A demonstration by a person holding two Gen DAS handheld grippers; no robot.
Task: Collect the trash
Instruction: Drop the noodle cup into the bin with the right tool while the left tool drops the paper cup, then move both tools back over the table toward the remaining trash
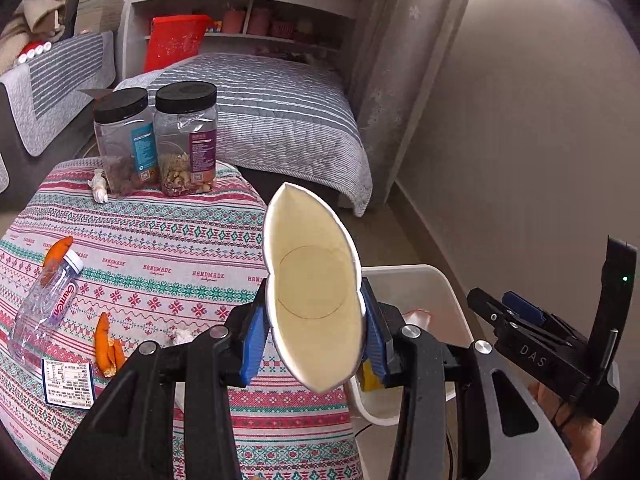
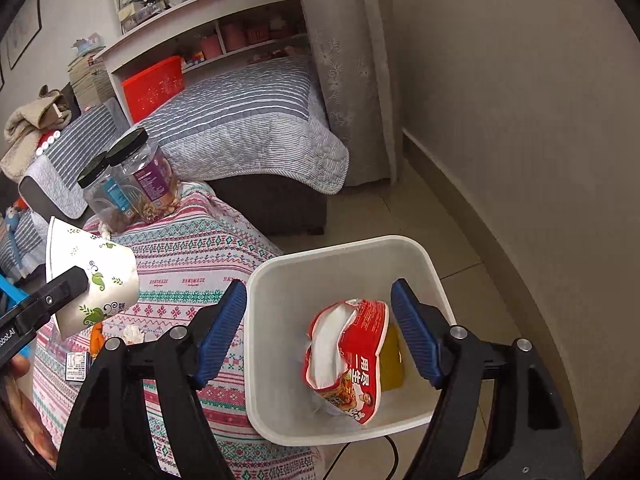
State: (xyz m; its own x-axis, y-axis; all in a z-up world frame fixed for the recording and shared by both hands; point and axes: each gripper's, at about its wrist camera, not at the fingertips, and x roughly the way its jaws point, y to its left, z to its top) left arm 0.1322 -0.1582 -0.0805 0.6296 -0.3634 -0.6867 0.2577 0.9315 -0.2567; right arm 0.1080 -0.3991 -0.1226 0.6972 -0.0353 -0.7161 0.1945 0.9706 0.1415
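My left gripper (image 1: 314, 336) is shut on a white paper cup (image 1: 316, 288), squashed to an oval, held above the table's right edge next to the white bin (image 1: 440, 280). The cup also shows in the right wrist view (image 2: 96, 276), with green leaf print. My right gripper (image 2: 320, 332) is open and empty above the bin (image 2: 344, 252), which holds a red snack bag (image 2: 352, 356) and a yellow wrapper (image 2: 394, 364). On the patterned tablecloth (image 1: 160, 264) lie an empty plastic bottle (image 1: 44, 312), orange peels (image 1: 106, 344), crumpled tissues (image 1: 98, 188) and a printed label (image 1: 68, 384).
Two black-lidded snack jars (image 1: 160, 140) stand at the table's far edge. A grey striped bed (image 1: 272, 112) and a shelf with a red box (image 1: 176, 40) lie behind. A wall (image 1: 520, 140) runs along the right, with tiled floor (image 2: 400, 208) around the bin.
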